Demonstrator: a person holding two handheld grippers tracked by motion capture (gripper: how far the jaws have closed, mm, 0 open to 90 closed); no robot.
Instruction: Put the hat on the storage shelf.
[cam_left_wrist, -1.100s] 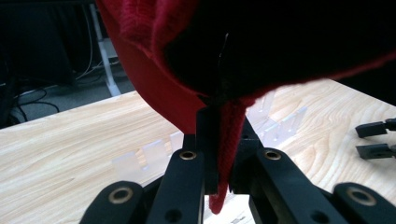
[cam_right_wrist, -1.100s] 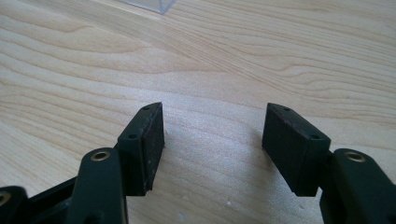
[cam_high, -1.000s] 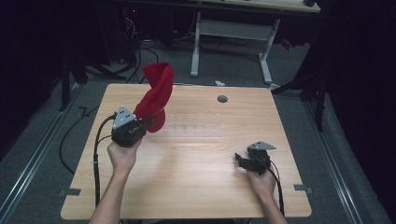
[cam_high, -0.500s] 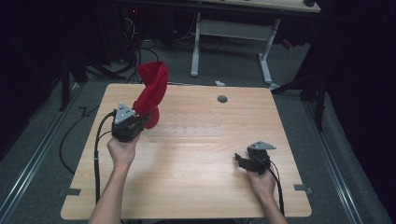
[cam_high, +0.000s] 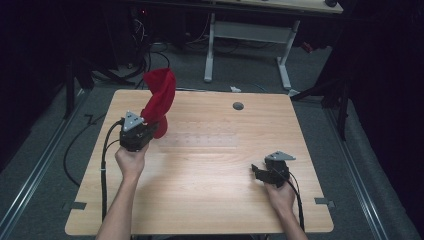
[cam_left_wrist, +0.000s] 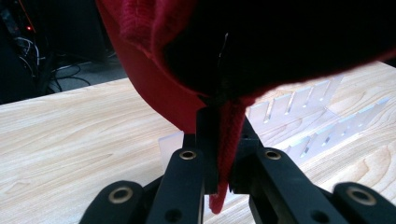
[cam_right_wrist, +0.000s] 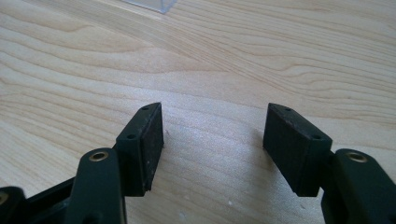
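A red cloth (cam_high: 160, 97) stands up in a twisted fold above the table's left half, pinched at its lower end by my left gripper (cam_high: 141, 131). In the left gripper view the cloth (cam_left_wrist: 154, 79) hangs over the lens and a strip of it runs down between the closed jaws of the left gripper (cam_left_wrist: 223, 140). A clear plastic slotted rack (cam_high: 200, 139) lies flat at the table's middle, just right of the cloth; it is the same rack (cam_left_wrist: 308, 121) seen behind the jaws. My right gripper (cam_high: 260, 174) rests low at the right front, open, and its pads (cam_right_wrist: 147, 140) hold nothing over bare wood.
The wooden table (cam_high: 200, 200) has a round grey grommet (cam_high: 238, 106) near its far edge. A black cable (cam_high: 105, 165) trails from the left gripper off the left front. Beyond the table stand a white desk frame (cam_high: 247, 45) and dark floor with cables.
My left hand has carried the red cloth leftward and a little lower; the cloth's top now leans more to the left. The right hand has not moved.
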